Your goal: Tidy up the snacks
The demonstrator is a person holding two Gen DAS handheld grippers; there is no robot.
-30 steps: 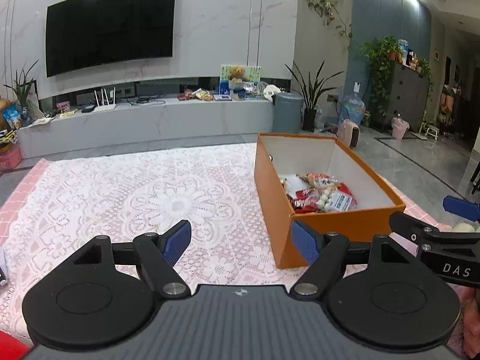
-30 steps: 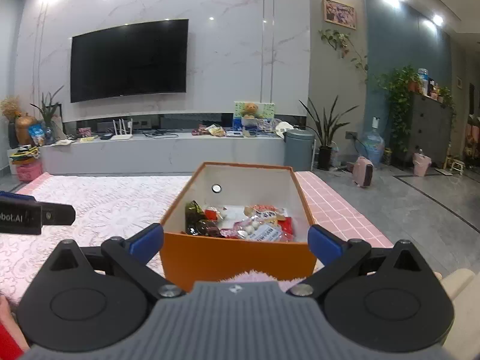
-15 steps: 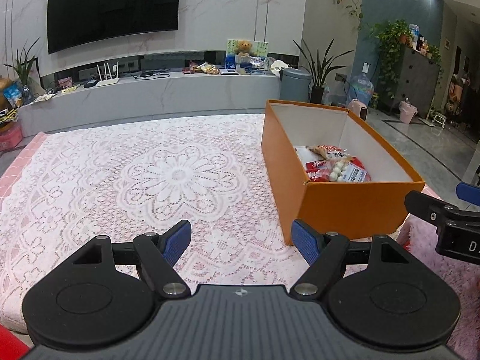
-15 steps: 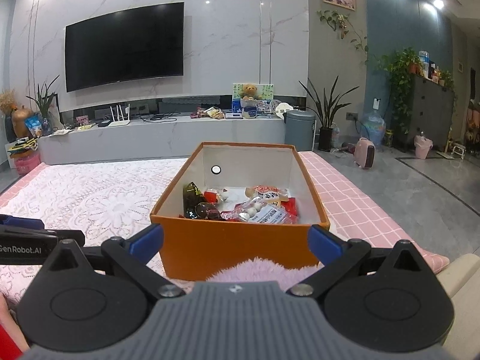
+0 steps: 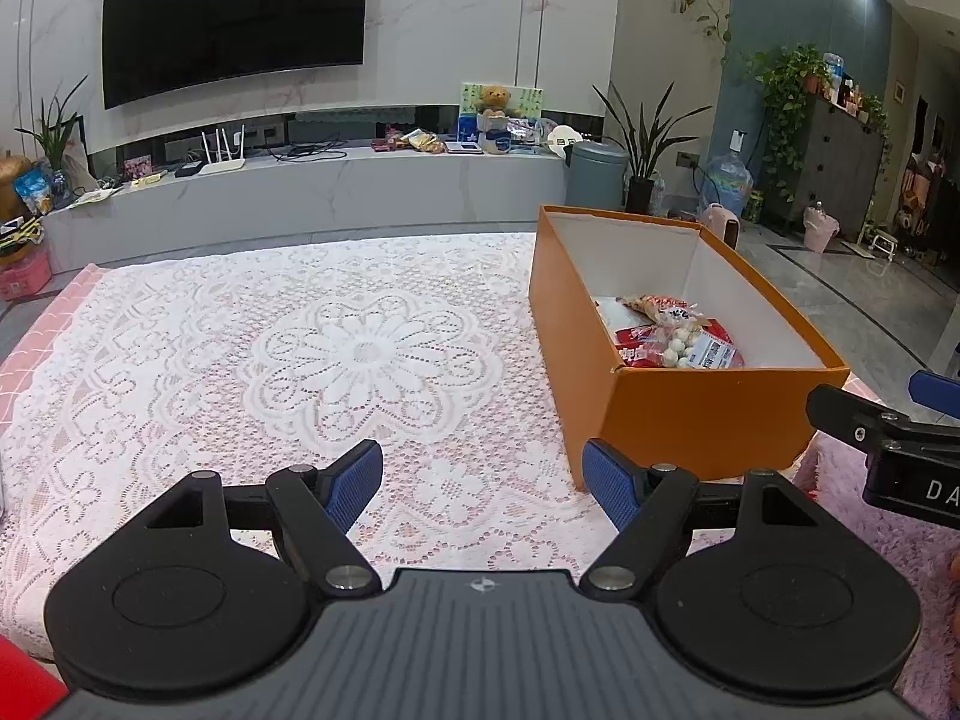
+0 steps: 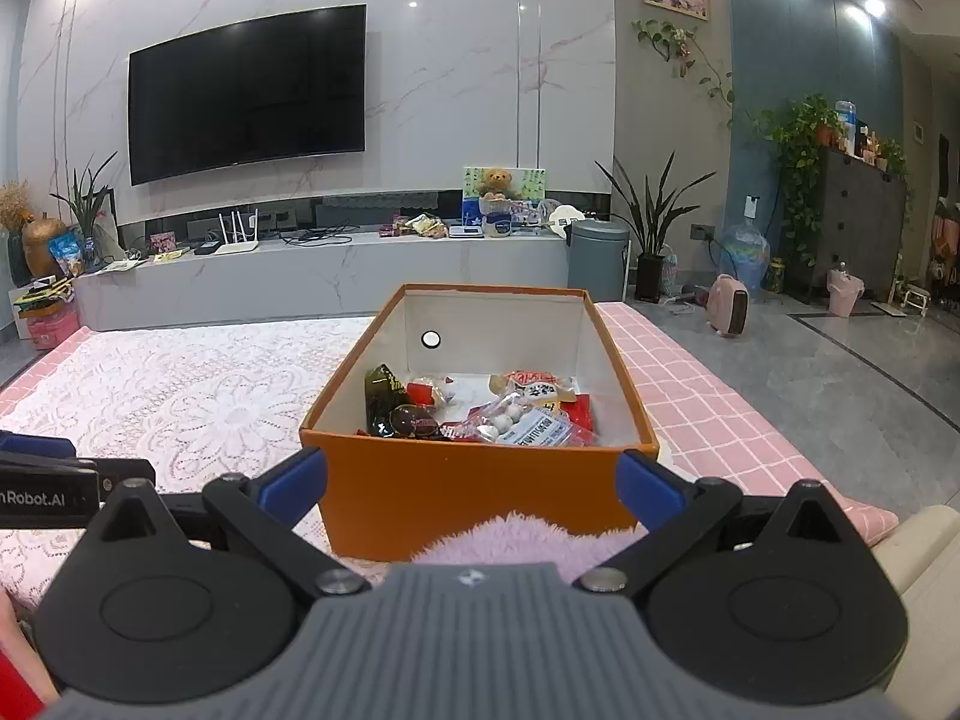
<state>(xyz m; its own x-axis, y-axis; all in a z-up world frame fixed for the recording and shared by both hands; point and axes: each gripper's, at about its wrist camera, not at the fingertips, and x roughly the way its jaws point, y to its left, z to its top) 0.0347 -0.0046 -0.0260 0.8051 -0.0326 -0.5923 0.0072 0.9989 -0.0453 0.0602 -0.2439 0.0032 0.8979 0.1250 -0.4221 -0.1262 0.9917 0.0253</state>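
Left wrist view
Left hand-held gripper (image 5: 483, 483): wide apart, holding nothing – over the white lace cloth (image 5: 270, 360).
Orange box (image 5: 702, 414): on the desk, to the right, snacks (image 5: 672, 339) inside.

Right wrist view
Right hand-held gripper (image 6: 471, 480): spread wide, empty – just in front of the orange box (image 6: 468, 492).
Snacks (image 6: 480, 411): piled inside the box.
Fluffy purple thing (image 6: 516, 540): touching the box's near wall.

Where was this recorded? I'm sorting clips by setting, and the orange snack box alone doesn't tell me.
Most likely a home living room: a wall-mounted television hangs above a long marble media console, potted plants stand on the tiled floor, and the orange box sits on a lace tablecloth.
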